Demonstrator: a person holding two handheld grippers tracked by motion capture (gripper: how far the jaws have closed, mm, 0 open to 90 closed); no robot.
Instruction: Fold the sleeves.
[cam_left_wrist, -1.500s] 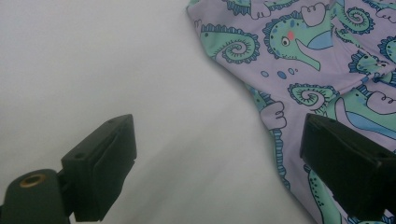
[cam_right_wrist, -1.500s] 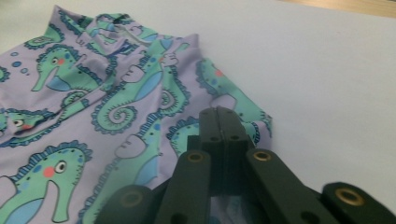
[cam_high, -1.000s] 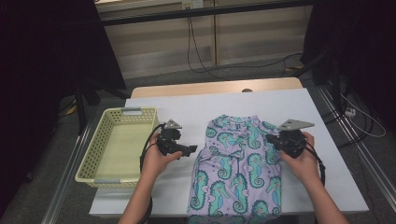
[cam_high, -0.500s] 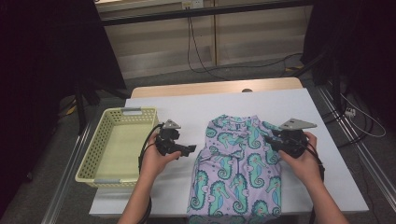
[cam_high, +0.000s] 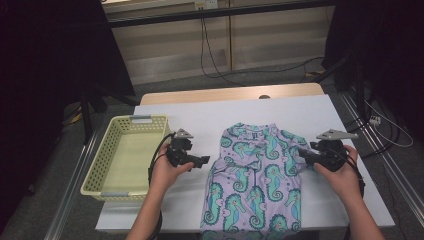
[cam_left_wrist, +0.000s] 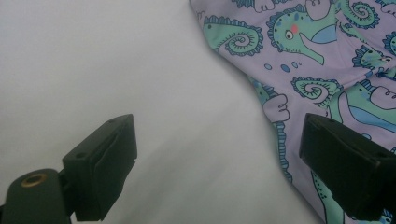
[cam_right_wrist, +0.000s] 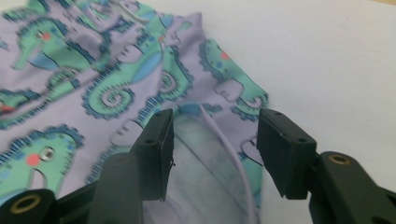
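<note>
The seahorse-print garment (cam_high: 255, 175) lies flat on the white counter (cam_high: 210, 120), to the right of the yellow basket (cam_high: 122, 155). The left gripper (cam_high: 200, 161) is held level just off the garment's left edge, jaws wide with only bare counter between them. The right gripper (cam_high: 305, 154) points inward at the garment's right edge. Its jaws have just been opening and stand half apart, the turned-up hem (cam_right_wrist: 219, 140) loose between them, unpressed.

The right claw (cam_high: 306, 154) has just been opening and slid outward to the seahorse garment's (cam_high: 255, 175) right edge, the hem lying loose between its jaws.
</note>
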